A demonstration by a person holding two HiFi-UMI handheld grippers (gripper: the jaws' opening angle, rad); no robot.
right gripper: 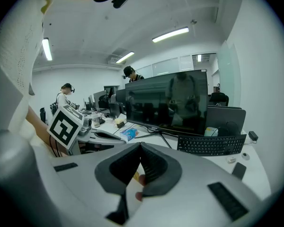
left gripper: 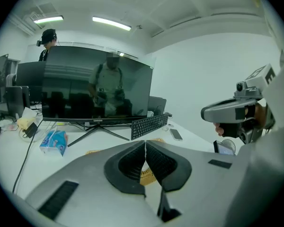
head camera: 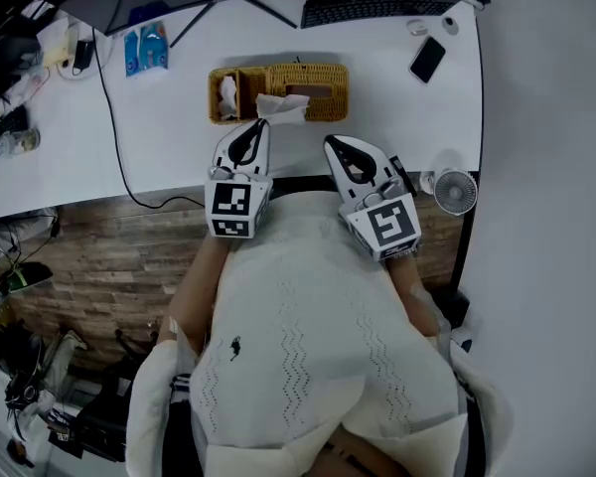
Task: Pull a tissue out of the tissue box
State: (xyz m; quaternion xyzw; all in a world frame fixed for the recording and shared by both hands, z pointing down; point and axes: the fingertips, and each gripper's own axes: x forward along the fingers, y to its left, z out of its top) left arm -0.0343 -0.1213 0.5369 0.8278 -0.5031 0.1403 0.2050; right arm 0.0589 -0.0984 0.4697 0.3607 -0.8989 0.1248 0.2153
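A woven yellow basket [head camera: 323, 79] on the white desk [head camera: 169, 127] holds the tissue box, and a white tissue [head camera: 281, 108] sticks up from its front. My left gripper [head camera: 262, 124] is shut and empty, its tip just short of the tissue's left side. My right gripper [head camera: 329, 141] is also shut and empty, a little right of and nearer than the basket. In the left gripper view the jaws [left gripper: 145, 144] meet at their tips, with a strip of the basket [left gripper: 148, 176] showing behind them. The right gripper [right gripper: 140, 146] likewise shows closed jaws.
A black keyboard [head camera: 377, 8], a phone [head camera: 428, 59] and a blue packet [head camera: 145, 48] lie further back on the desk. A black cable [head camera: 114, 137] crosses its left part. A small fan [head camera: 456, 191] stands at the right front corner. A monitor [left gripper: 97, 86] stands behind.
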